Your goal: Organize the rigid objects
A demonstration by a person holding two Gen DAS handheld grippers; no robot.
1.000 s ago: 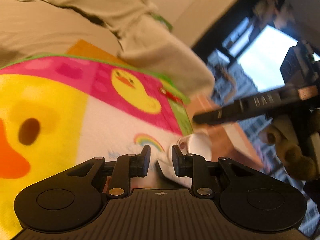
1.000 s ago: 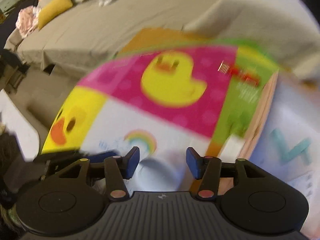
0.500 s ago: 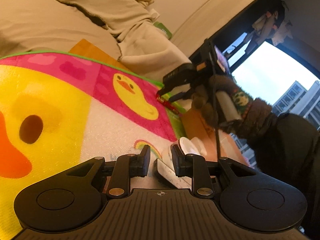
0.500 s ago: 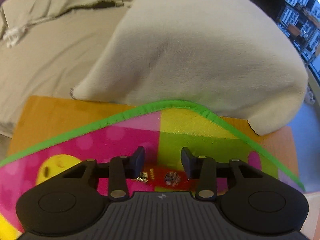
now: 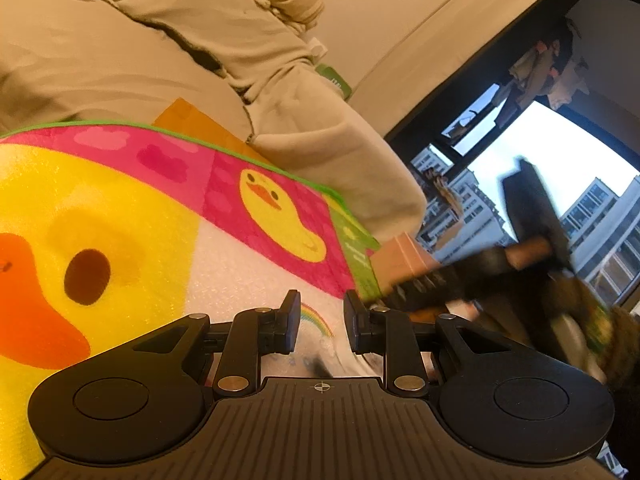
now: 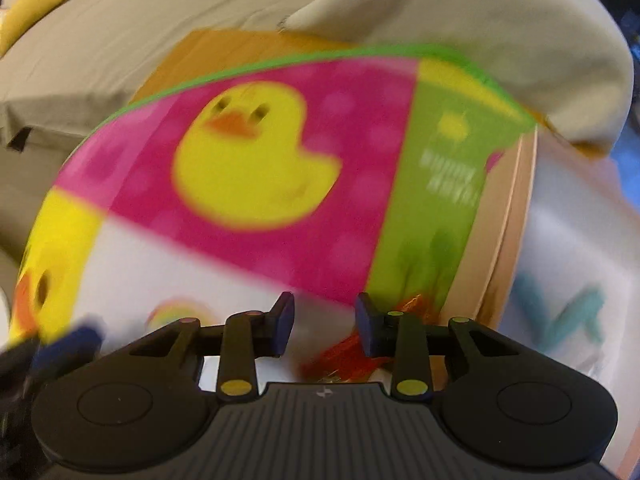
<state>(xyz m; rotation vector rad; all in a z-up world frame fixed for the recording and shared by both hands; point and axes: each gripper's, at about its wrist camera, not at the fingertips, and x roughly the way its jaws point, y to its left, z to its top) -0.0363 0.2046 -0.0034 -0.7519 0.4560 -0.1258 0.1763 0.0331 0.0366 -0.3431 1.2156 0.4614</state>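
My left gripper (image 5: 319, 322) is open and empty, low over the duck-print play mat (image 5: 132, 216) near a small rainbow print. My right gripper (image 6: 324, 326) is open over the same mat (image 6: 248, 168). A small red circuit board (image 6: 352, 354) lies blurred just below and behind its right finger, not between the pads. The right gripper also shows as a dark blurred shape in the left wrist view (image 5: 460, 284). The right wrist view is motion-blurred.
A beige sofa with a throw (image 5: 160, 52) runs along the mat's far edge. A wooden-edged white box or panel (image 6: 560, 260) borders the mat on the right. A window (image 5: 560, 184) stands beyond it.
My right gripper has pulled back from the mat's far edge toward the near side, and the red board now lies loose by its right finger. The left gripper opened a little wider.
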